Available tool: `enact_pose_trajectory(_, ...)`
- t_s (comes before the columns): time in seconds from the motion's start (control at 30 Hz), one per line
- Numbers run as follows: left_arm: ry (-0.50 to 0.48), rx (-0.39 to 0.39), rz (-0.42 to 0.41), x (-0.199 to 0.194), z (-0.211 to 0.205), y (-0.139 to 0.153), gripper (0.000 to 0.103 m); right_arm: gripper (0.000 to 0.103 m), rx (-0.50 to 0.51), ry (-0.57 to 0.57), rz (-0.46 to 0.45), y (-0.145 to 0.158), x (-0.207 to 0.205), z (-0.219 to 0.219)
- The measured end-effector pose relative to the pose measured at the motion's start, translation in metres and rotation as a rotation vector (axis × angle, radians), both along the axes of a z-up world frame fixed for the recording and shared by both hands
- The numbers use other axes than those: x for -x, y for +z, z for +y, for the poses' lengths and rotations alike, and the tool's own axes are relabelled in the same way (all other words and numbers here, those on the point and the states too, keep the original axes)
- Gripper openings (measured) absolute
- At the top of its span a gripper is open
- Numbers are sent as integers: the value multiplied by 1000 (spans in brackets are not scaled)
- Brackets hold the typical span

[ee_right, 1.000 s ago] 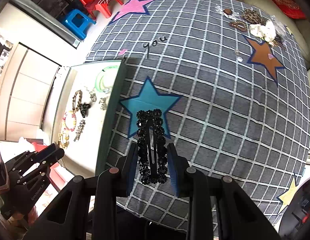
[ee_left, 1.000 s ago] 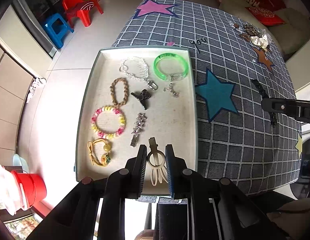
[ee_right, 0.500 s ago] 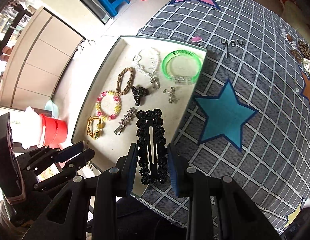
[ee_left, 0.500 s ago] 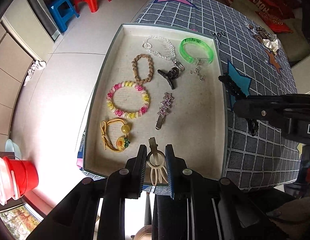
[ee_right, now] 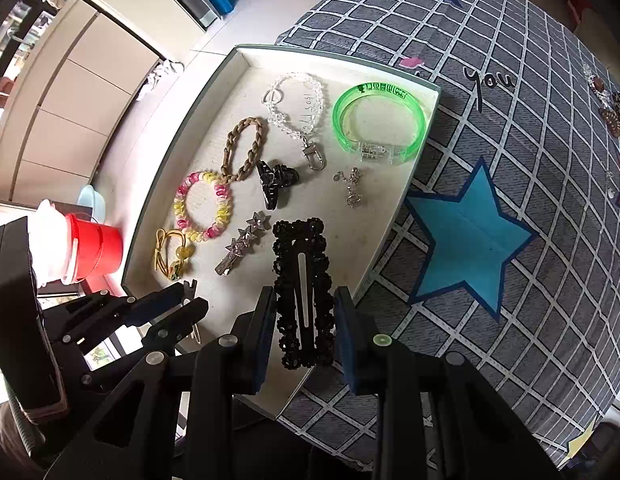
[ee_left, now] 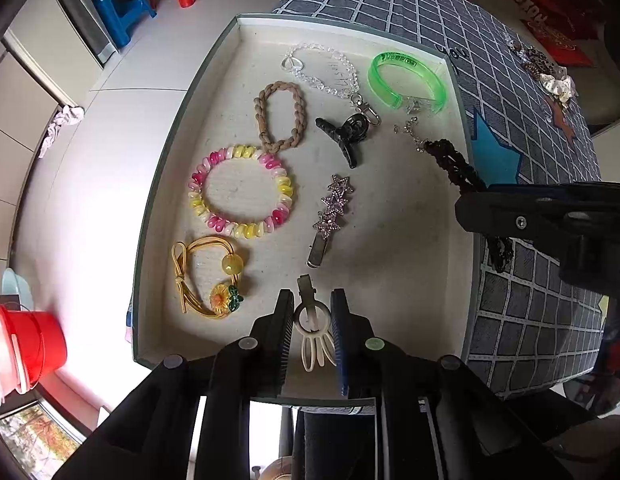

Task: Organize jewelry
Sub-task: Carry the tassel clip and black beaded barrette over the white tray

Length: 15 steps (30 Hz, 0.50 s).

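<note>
Left tongs (ee_left: 311,322) pinch a smooth cream hair clip (ee_left: 312,334); right tongs (ee_right: 304,322) clamp a knobbly black beaded snap clip (ee_right: 304,292) over the tray's (ee_right: 384,248) right rim

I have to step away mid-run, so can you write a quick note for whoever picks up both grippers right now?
Left gripper: shut on cream hair clip, over the tray's near edge.
Right gripper: shut on black beaded hair clip, over the tray's near right part.
Done: bracelets, hair ties and clips lie in the tray.
Left: set both clips down; more pieces wait on the tablecloth's far right.
</note>
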<state>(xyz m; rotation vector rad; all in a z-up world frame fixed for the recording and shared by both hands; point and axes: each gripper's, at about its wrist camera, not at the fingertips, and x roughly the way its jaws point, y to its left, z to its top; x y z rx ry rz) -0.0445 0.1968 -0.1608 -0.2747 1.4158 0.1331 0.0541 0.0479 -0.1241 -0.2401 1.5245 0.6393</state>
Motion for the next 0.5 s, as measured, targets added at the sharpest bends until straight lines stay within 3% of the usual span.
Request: enact_pose_trajectory(0.5,-18,-16,42,-8,-5,-23,26,32,68,44,29,-40,-14,23)
